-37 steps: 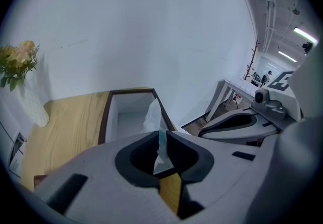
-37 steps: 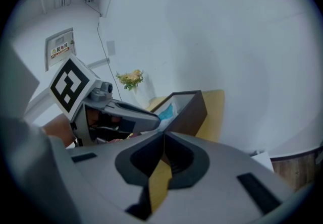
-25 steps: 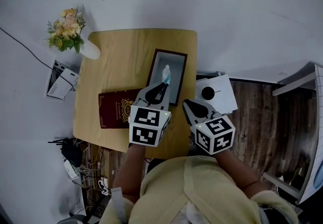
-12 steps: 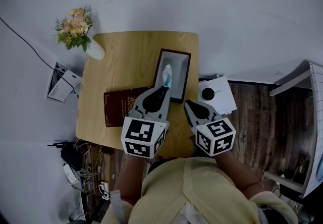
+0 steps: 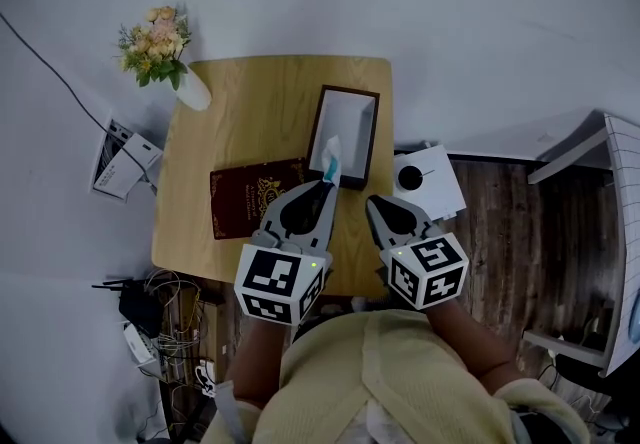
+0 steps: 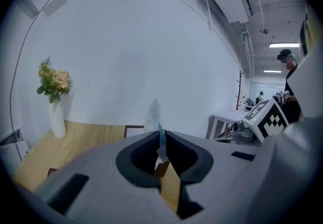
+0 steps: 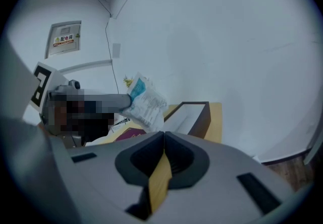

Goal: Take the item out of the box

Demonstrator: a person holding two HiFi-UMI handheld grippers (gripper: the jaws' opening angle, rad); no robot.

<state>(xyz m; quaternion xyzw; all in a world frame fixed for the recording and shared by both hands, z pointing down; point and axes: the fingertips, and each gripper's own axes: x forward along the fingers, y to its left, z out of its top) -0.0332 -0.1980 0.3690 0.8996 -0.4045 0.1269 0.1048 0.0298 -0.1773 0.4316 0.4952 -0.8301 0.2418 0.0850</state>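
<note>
Packet [image 5: 330, 154] pinched in left gripper [image 5: 327, 182] fingertips, above box [image 5: 350, 90].

A vase of flowers [image 5: 168, 60] stands at the wooden table's [image 5: 250, 112] far left corner. A white stand [image 5: 447, 196] bearing a black disc [image 5: 412, 180] sits just beside its right edge.
</note>
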